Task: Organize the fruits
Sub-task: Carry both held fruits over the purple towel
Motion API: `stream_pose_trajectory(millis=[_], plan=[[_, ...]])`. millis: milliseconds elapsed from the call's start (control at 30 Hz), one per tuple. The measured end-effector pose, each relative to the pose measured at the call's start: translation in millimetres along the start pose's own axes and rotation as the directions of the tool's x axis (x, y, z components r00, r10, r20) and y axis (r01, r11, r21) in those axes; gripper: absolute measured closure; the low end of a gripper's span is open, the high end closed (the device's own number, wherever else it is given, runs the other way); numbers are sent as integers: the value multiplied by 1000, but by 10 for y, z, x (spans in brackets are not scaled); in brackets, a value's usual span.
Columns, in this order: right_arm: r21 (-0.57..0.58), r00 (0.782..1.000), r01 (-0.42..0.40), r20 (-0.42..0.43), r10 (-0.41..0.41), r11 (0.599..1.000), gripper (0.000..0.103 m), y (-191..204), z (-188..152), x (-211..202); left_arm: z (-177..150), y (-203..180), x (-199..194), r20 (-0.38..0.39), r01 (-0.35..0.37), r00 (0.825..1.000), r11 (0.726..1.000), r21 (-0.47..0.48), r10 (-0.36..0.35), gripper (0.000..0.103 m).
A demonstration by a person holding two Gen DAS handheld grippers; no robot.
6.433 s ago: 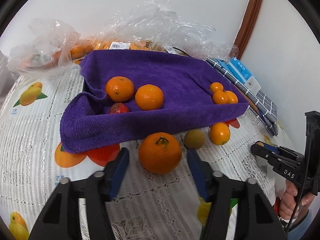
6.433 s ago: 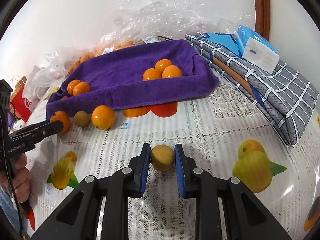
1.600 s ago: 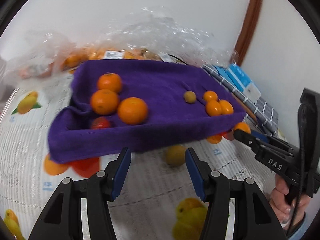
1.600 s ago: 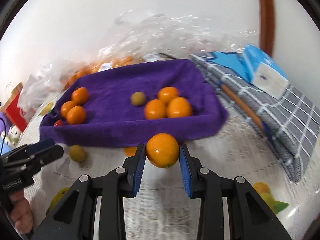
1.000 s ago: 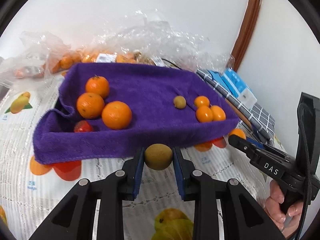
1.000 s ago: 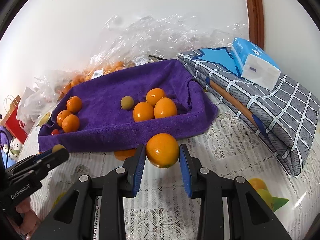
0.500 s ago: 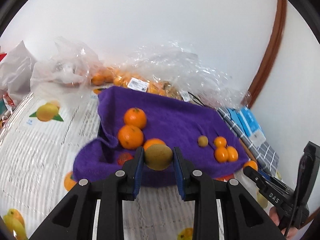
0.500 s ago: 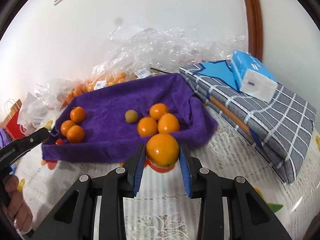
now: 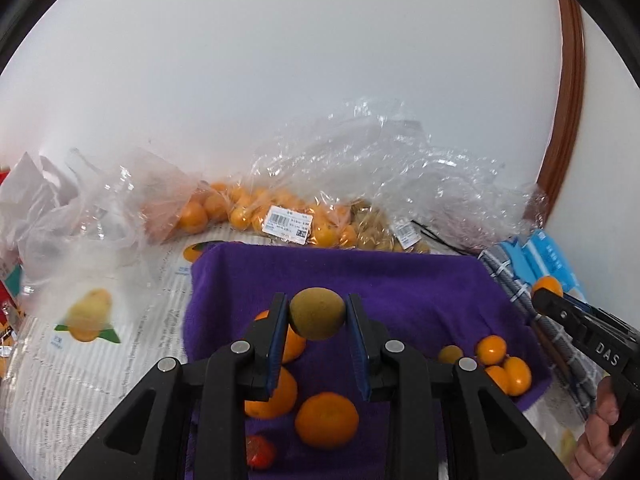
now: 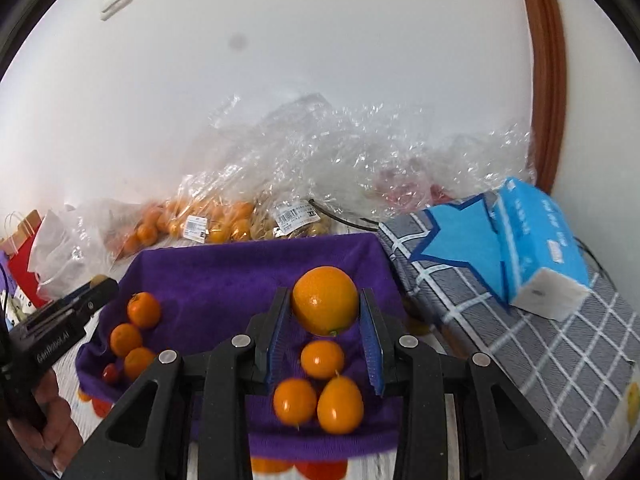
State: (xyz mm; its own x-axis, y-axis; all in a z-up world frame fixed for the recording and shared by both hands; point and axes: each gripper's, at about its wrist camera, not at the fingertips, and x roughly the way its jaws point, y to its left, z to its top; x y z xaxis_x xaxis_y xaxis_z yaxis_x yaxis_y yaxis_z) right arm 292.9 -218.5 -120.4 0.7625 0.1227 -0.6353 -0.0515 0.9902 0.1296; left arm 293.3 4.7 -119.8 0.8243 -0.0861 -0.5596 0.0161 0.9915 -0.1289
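So the tray lined with a purple towel is where the fruit lives. On its left side there's a bunch of oranges plus a little red fruit near the front corner. Right side has three small orange fruits bunched together, with a small brownish one just beside them.

The left gripper has its fingers clamped tight on a brownish-green round fruit, held up above the left part of the towel. The right gripper is squeezed onto an orange, hanging over the small orange bunch.

Behind the tray, up against the wall, there are clear plastic bags stuffed with more oranges and some tan fruit, price stickers on them. Off to the right sits a folded grey checked cloth with a blue tissue pack on top. The surface has a lacy fruit-print cover.
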Motion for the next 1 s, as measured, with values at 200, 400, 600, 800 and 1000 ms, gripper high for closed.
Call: stream_pose_trajectory(millis=[200,400,600,800,1000], plan=[[37,999,5,-54,-3,999,69,-118,-136,399,-93,-20,159,-16,10,1000,1000,3,-10,76],[80,997,34,-77,-28,996,69,-222,-167,569,-161,-50,262,-45,30,999,1000,5,-30,76],[66,994,36,-102,-29,997,69,-177,-222,646,-195,-71,318,-65,29,998,999,15,-28,75],[54,993,39,-111,-32,998,69,-141,-269,700,-218,-58,396,-104,40,994,999,-15,-41,75],[48,994,49,-96,-44,998,69,-124,-288,695,-220,-60,420,-113,37,993,999,-18,-39,75]])
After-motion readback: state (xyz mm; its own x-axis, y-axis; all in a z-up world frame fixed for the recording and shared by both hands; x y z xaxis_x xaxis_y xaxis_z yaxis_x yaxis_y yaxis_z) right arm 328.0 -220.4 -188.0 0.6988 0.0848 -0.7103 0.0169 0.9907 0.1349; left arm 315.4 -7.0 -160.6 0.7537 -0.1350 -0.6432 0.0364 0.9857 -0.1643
